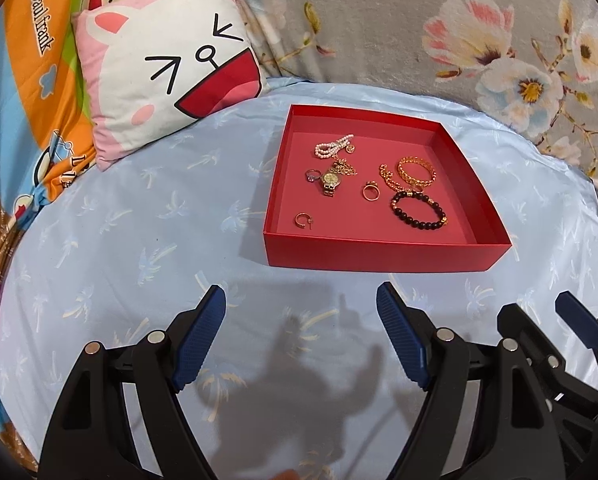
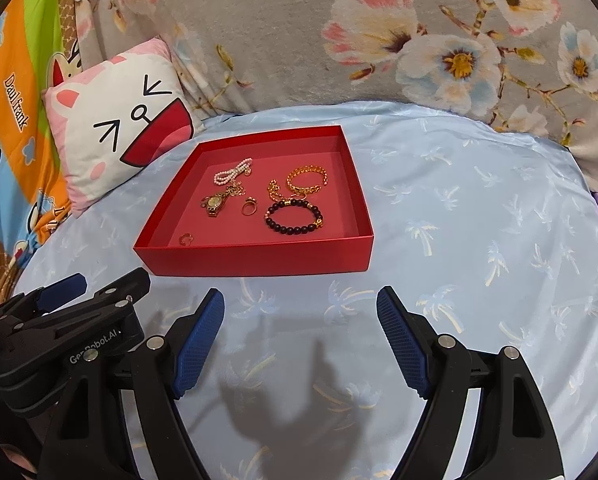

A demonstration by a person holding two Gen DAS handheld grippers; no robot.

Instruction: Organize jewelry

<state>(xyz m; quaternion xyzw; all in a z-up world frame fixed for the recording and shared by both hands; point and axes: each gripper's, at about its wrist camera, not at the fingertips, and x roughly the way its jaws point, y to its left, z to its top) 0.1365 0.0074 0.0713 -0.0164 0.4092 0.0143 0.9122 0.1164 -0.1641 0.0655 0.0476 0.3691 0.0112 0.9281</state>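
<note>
A shallow red tray (image 1: 379,250) (image 2: 259,258) lies on the light blue sheet. In it are a pearl bracelet (image 1: 333,146) (image 2: 231,172), a gold watch (image 1: 330,182) (image 2: 215,202), a gold bangle (image 1: 415,171) (image 2: 307,180), a black bead bracelet (image 1: 418,212) (image 2: 293,218), a gold ring (image 1: 371,192) (image 2: 249,207), a purple-stone ring (image 1: 313,176) and a small hoop earring (image 1: 303,221) (image 2: 186,239). My left gripper (image 1: 301,320) is open and empty, in front of the tray. My right gripper (image 2: 301,320) is open and empty, in front of the tray's right corner.
A pink and white cartoon cushion (image 1: 167,64) (image 2: 115,124) leans at the back left. A grey floral blanket (image 1: 419,20) (image 2: 339,32) runs along the back. The right gripper's fingers (image 1: 579,324) show at the left view's right edge; the left gripper's body (image 2: 59,320) shows at the right view's left.
</note>
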